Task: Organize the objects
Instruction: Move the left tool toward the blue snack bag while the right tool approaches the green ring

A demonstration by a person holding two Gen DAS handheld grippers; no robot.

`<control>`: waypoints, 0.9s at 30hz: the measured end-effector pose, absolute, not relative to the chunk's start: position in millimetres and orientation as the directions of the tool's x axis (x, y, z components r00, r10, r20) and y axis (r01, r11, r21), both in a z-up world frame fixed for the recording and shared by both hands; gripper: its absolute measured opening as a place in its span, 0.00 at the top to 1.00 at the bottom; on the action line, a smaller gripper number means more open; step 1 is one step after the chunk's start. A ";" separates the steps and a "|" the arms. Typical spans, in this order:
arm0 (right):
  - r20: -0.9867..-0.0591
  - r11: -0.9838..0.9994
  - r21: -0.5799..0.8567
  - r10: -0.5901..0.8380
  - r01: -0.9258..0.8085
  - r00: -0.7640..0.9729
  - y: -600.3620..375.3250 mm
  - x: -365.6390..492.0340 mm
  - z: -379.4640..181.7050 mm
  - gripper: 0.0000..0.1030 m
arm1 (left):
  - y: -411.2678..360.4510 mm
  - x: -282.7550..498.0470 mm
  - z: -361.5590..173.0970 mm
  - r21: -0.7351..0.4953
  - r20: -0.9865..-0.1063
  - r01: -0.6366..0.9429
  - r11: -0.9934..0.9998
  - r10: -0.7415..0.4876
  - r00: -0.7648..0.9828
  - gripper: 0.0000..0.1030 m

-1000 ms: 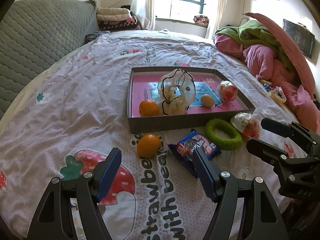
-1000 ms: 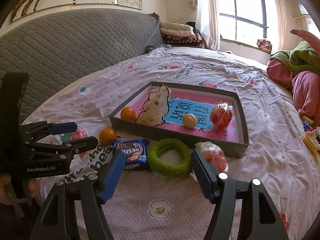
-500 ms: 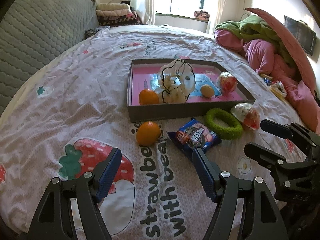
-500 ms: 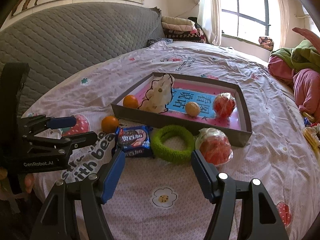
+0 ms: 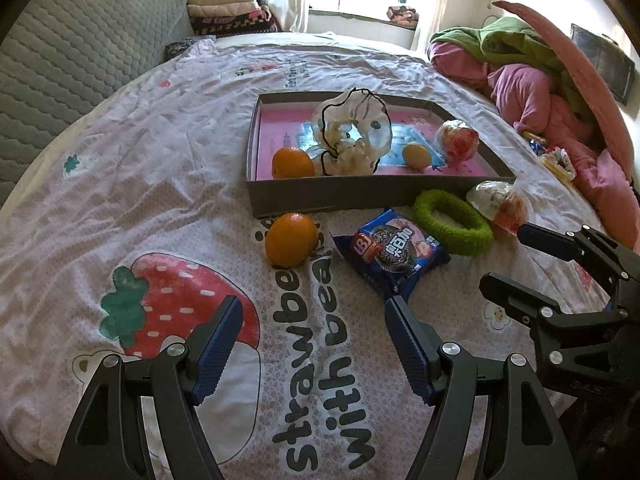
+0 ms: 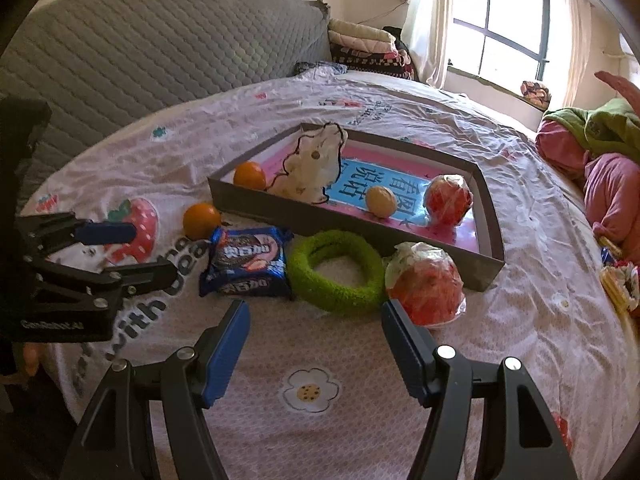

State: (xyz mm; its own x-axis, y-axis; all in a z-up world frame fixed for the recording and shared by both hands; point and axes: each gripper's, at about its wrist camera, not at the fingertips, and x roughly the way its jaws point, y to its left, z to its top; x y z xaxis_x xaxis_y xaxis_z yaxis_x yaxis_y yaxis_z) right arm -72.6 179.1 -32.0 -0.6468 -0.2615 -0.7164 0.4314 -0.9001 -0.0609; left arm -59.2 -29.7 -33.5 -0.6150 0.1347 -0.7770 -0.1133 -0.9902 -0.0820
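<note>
Nearest in the left wrist view: left gripper [image 5: 314, 344], blue-padded fingers [image 5: 218, 344] spread wide, nothing between, hovering over the bedsheet [image 5: 120, 208] with its strawberry print and the words "strawberry" and "with bear", the first partly covered by a loose orange [image 5: 291, 239]. At the right edge of that view, right gripper [image 5: 508, 258], seen side-on, fingers parted and empty.

Just past the fingers: blue cookie packet [image 5: 390, 250], lettering in Chinese, a red "LB"-like mark at one end, hard to read. Same packet in the right wrist view [image 6: 246, 266], characters upside down. Beside it, touching or nearly so, green fuzzy ring [image 6: 336, 270], then a plastic-wrapped red fruit [image 6: 426, 290] just beyond the right-hand pad.

Only in the right wrist view: "GenRobot.AI" on the body of the left gripper [image 6: 132, 250], and a flower print on the sheet near the camera.

Farther: grey shallow box [image 5: 360, 202] with a pink lining and a blue panel of Chinese characters, part-hidden by contents: second orange [image 5: 293, 163], white bag with black cord [image 5: 354, 138], small yellowish round fruit [image 5: 417, 155], another wrapped red fruit [image 5: 458, 140].

Beyond: more small print on the sheet, too small to read; grey quilted headboard [image 6: 160, 52]; folded blankets; pink and green bedding [image 5: 532, 80], cut off at the right.
</note>
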 end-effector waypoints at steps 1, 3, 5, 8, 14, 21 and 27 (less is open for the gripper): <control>-0.719 -0.900 -0.072 -0.252 0.430 -0.648 178.7 -74.0 -33.5 0.34 | -30.2 -60.3 -34.9 -0.083 -0.777 -0.112 -0.990 0.134 -0.615 0.27; -0.722 -0.897 -0.098 -0.234 0.431 -0.651 177.5 -76.5 -36.8 0.34 | -31.4 -63.2 -37.5 -0.084 -0.780 -0.108 -0.991 0.133 -0.611 0.27; -0.724 -0.893 -0.134 -0.208 0.429 -0.658 175.1 -78.6 -40.0 0.34 | -32.2 -66.8 -40.4 -0.090 -0.784 -0.106 -0.990 0.136 -0.606 0.27; -0.713 -0.877 -0.204 -0.172 0.435 -0.680 169.7 -80.1 -44.5 0.34 | -32.6 -72.2 -45.1 -0.089 -0.788 -0.100 -0.991 0.131 -0.601 0.27; -0.661 -0.794 -0.422 -0.062 0.438 -0.748 145.3 -77.6 -58.0 0.34 | -36.1 -82.2 -50.0 -0.084 -0.793 -0.081 -0.993 0.116 -0.598 0.27; -0.620 -0.725 -0.532 -0.018 0.437 -0.784 131.9 -81.0 -71.8 0.44 | -39.5 -97.3 -52.7 -0.064 -0.792 -0.058 -0.996 0.086 -0.605 0.27; -0.628 -0.725 -0.513 -0.048 0.459 -0.777 131.0 -88.8 -74.2 0.62 | -36.4 -106.5 -56.4 -0.032 -0.794 -0.053 -0.998 0.058 -0.605 0.27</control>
State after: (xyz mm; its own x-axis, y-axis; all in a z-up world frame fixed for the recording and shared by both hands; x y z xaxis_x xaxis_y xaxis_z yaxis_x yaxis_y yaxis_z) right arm -88.8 131.0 -74.2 -0.7769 -0.0477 -0.6279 0.4592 -0.7251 -0.5132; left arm -106.5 -36.4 -56.4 -0.6049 0.0578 -0.7942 -0.0529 -0.9981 -0.0324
